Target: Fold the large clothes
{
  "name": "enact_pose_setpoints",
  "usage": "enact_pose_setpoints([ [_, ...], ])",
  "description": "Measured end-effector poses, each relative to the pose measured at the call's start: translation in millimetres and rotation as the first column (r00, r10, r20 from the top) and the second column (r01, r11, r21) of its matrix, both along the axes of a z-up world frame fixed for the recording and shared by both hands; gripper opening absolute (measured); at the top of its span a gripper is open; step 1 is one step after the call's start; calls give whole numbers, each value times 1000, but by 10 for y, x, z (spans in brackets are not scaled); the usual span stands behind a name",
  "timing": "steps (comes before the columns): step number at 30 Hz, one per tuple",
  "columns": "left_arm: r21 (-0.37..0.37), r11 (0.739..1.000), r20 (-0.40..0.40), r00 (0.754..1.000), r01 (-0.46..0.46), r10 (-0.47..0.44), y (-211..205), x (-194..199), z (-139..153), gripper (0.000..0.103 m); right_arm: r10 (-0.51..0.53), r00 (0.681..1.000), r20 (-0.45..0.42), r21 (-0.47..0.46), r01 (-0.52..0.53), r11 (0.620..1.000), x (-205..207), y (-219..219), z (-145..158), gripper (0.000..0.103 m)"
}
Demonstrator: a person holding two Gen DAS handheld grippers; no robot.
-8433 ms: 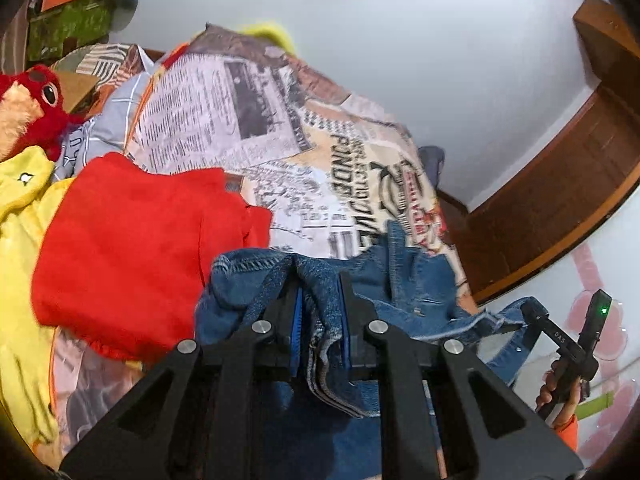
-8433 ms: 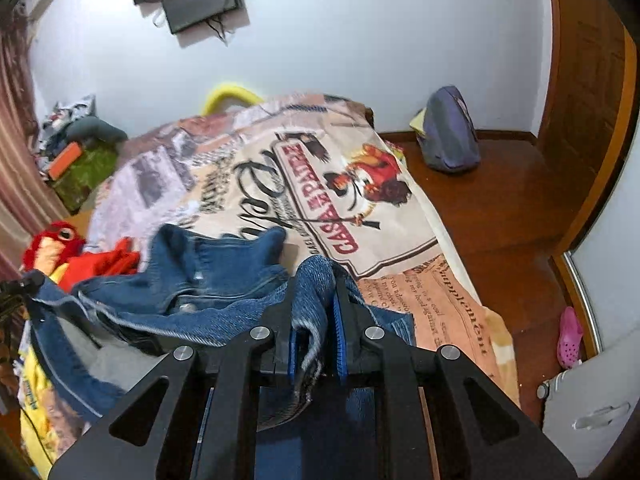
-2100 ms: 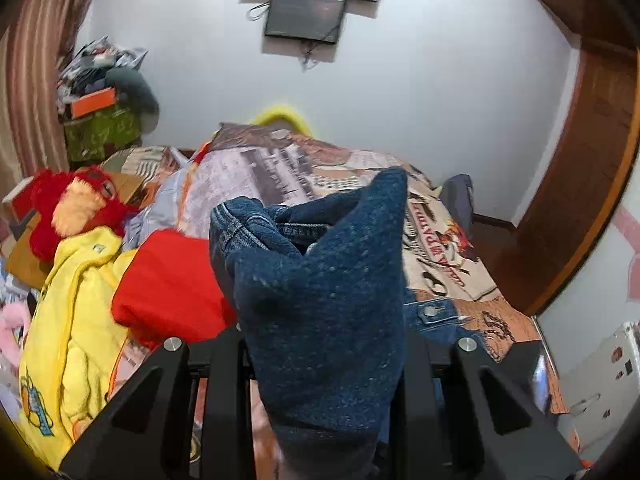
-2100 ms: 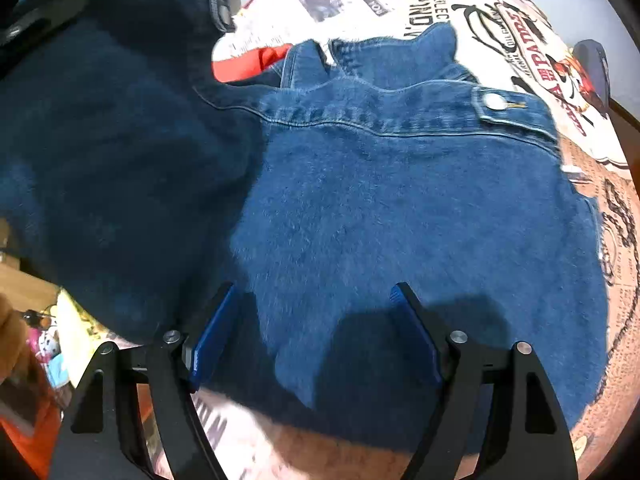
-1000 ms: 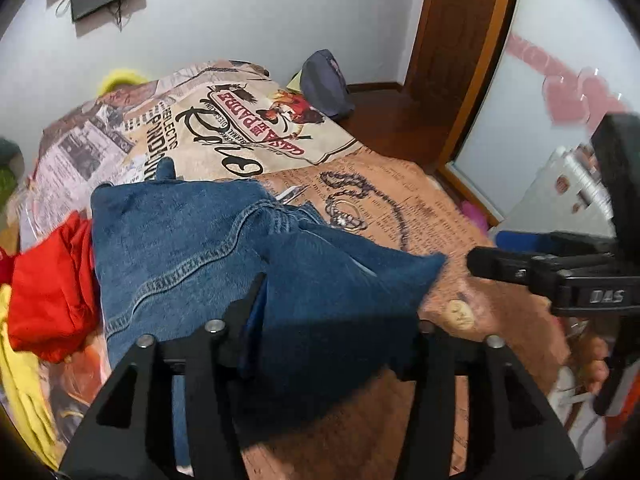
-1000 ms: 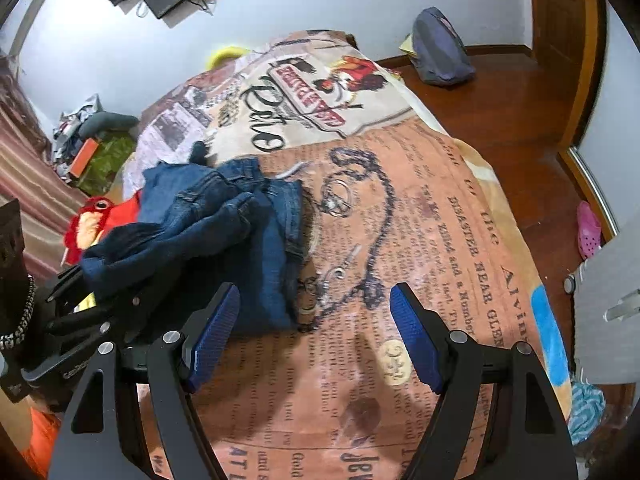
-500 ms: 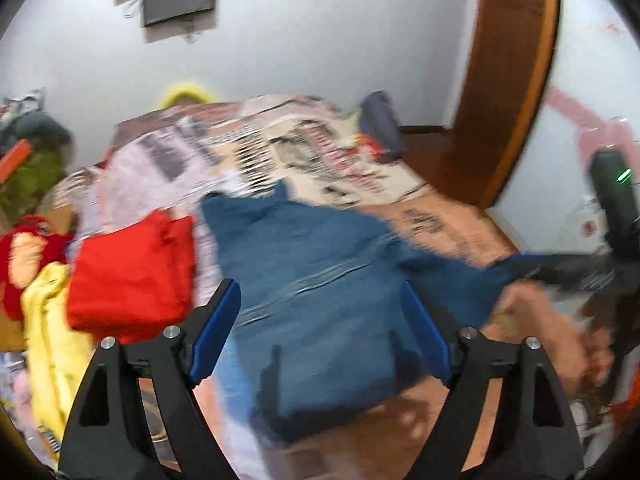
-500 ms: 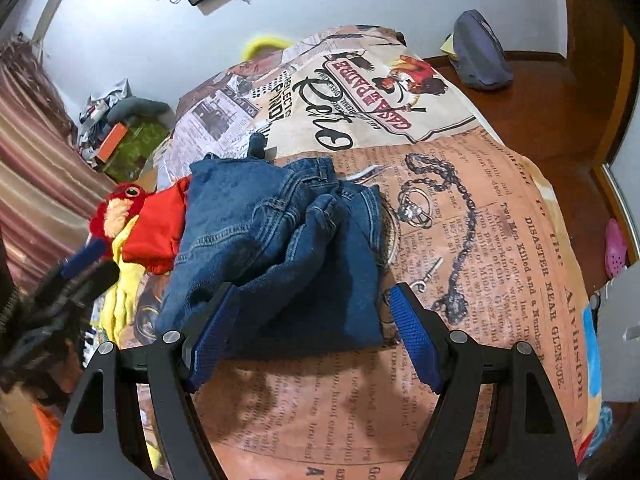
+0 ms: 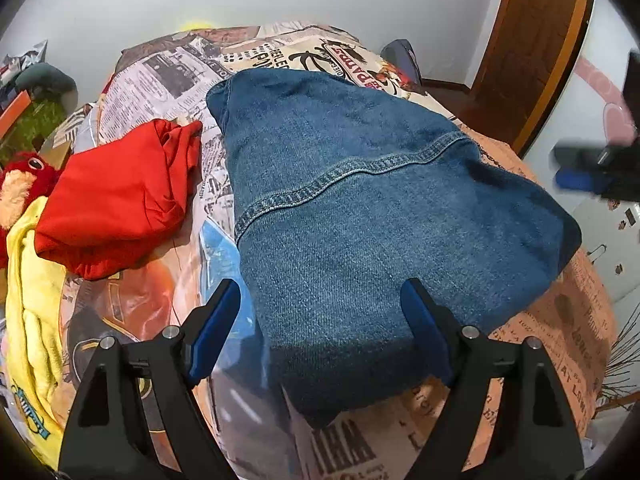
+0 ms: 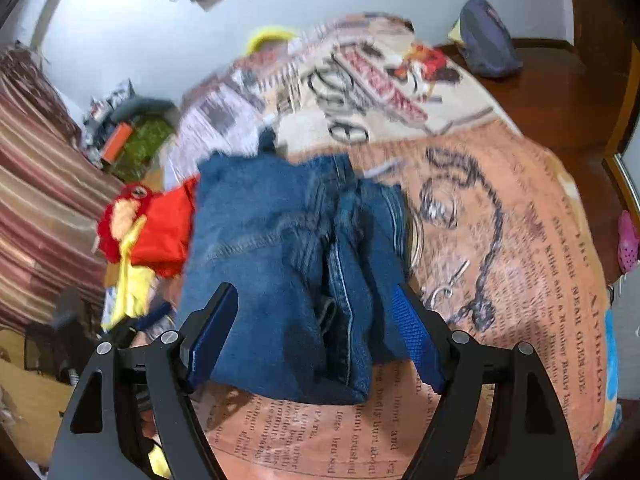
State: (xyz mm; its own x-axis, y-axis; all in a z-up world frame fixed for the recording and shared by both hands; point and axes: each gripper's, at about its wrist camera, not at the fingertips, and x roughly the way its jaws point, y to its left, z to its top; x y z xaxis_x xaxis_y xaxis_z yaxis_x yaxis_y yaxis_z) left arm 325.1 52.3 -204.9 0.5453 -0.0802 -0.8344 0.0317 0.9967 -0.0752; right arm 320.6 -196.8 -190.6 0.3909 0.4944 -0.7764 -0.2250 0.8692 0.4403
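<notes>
Denim jacket (image 9: 372, 208) lies folded into a thick bundle on the near half of the bed, its smooth back panel with a curved stitched seam facing up in the left wrist view; the right wrist view (image 10: 288, 264) shows bunched folds and seams along its right side. Left gripper (image 9: 320, 316) hovers over the jacket's near edge with its blue-padded fingers spread wide and nothing between them. Right gripper (image 10: 312, 324) is likewise spread wide above the near edge of the bundle, gripping nothing. Under the jacket, the bedspread (image 10: 520, 240) carries a newspaper print: its orange part reads "DISASTER NEAR GLENCOE" and "killed and a Number Badly" beside a chain drawing, while the farther cream part bears lettering too blurred to read. Just left of the jacket sits a folded red garment (image 9: 116, 196), with a yellow garment (image 9: 28, 280) and a red plush toy (image 9: 20, 184) farther left. A dark backpack (image 10: 486, 40) rests on the wooden floor at far right.
</notes>
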Motion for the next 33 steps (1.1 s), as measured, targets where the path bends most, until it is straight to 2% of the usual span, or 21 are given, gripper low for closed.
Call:
enact_pose_setpoints([
  [5, 5, 1000, 13, 1000, -6, 6, 63, -54, 54, 82, 86, 990, -115, 16, -85, 996, 85, 196, -375, 76],
  [9, -29, 999, 8, 999, -45, 46, 186, -96, 26, 83, 113, 988, -105, 24, -111, 994, 174, 319, -443, 76],
  [11, -59, 996, 1, 997, -71, 71, 246, -105, -10, 87, 105, 988, -115, 46, -100, 994, 253, 354, -469, 74],
  [14, -92, 990, -7, 995, -103, 103, 295, -118, -44, 89, 95, 986, -139, 89, -83, 993, 358, 359, -501, 54],
  [15, -96, 989, -9, 994, -110, 110, 299, -126, -56, 89, 98, 983, -154, 114, -81, 990, 398, 358, -506, 43],
  [16, -98, 988, -10, 993, -120, 119, 300, -128, -64, 89, 96, 981, -168, 135, -74, 988, 421, 349, -490, 37],
  [18, -90, 987, -11, 991, -132, 131, 293, -131, -49, 89, 99, 984, -146, 139, -78, 987, 405, 337, -374, 25],
  [19, -82, 988, -10, 991, -134, 134, 287, -125, -21, 89, 110, 987, -116, 127, -95, 987, 380, 342, -275, 23],
  [22, -63, 988, 14, 990, -138, 139, 270, -109, 121, 89, 140, 990, 6, 92, -140, 986, 258, 341, 74, 20],
  [25, -51, 988, 57, 987, -148, 150, 265, -84, 301, 89, 149, 979, 141, 64, -159, 985, 106, 271, 466, 19],
  [28, -69, 987, 76, 986, -142, 147, 243, -36, 386, 89, 142, 966, 214, 26, -151, 988, 39, 166, 651, 19],
  [30, -62, 990, 64, 989, -128, 132, 188, 11, 366, 89, 117, 974, 194, 1, -119, 993, 77, 111, 548, 19],
  [33, -22, 995, 29, 995, -97, 97, 51, 86, 212, 89, 86, 994, 67, -17, -85, 996, 201, 30, 105, 20],
])
